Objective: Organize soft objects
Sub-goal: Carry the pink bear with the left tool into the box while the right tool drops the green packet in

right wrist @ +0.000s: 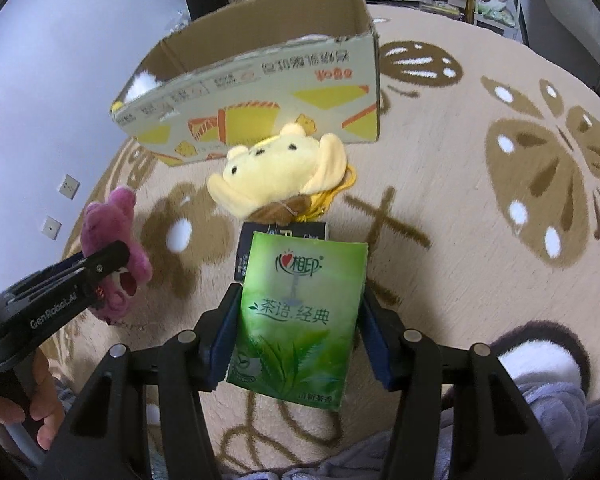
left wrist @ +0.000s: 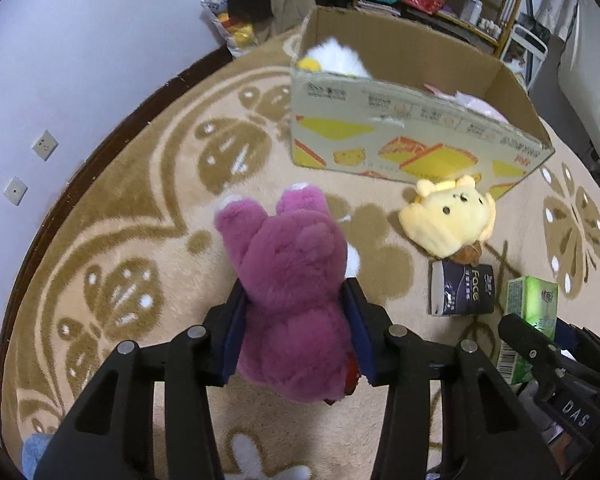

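My left gripper point(left wrist: 294, 292) is shut on a purple plush bear point(left wrist: 292, 264), its pads pressing into the body, held above the carpet. The right wrist view shows the same bear point(right wrist: 112, 224) at the left. My right gripper point(right wrist: 300, 294) is shut on a green tissue pack point(right wrist: 300, 320), gripped by its two sides. A yellow plush point(left wrist: 448, 216) lies on the carpet in front of an open cardboard box point(left wrist: 400, 136). A dark tissue pack point(left wrist: 462, 290) lies just below the yellow plush. Inside the box are a white plush point(left wrist: 336, 58) and something pink point(left wrist: 472, 102).
A beige patterned carpet point(right wrist: 480, 208) covers the floor. A wall with sockets point(left wrist: 44, 145) runs along the left. Shelves point(left wrist: 480, 4) with clutter stand behind the box. A person's hand point(right wrist: 40, 412) grips the left tool, and grey clothing point(right wrist: 552, 412) shows at the bottom right.
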### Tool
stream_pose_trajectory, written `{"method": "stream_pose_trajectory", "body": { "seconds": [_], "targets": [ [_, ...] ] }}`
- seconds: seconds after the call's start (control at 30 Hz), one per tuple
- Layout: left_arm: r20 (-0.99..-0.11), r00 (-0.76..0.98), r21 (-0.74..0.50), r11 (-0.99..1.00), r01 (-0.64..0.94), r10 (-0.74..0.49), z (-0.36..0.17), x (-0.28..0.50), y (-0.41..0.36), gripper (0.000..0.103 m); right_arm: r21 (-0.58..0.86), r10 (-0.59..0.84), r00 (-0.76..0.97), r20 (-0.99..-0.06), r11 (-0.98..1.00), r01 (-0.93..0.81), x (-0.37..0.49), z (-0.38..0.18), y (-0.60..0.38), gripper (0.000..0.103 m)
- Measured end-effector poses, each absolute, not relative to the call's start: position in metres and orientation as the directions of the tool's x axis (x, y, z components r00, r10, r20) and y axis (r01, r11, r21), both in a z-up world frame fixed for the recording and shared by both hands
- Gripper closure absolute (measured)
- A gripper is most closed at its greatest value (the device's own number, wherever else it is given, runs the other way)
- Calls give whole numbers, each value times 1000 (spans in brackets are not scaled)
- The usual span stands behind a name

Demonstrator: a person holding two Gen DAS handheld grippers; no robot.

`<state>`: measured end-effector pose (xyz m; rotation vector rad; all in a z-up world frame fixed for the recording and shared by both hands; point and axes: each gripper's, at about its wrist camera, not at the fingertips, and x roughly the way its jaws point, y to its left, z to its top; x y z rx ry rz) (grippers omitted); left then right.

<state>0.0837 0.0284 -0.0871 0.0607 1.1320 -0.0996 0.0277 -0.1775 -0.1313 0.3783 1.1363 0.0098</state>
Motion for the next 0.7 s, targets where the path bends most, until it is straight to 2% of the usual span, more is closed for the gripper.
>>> {"method": "stream_pose_trajectory", "body": {
  "seconds": [0.7],
  "targets": [
    [-745,665,100,978,181,-47,-9,75,11,58,321,185,566,-803,935,149,50,-68,-182,44]
  ]
}}
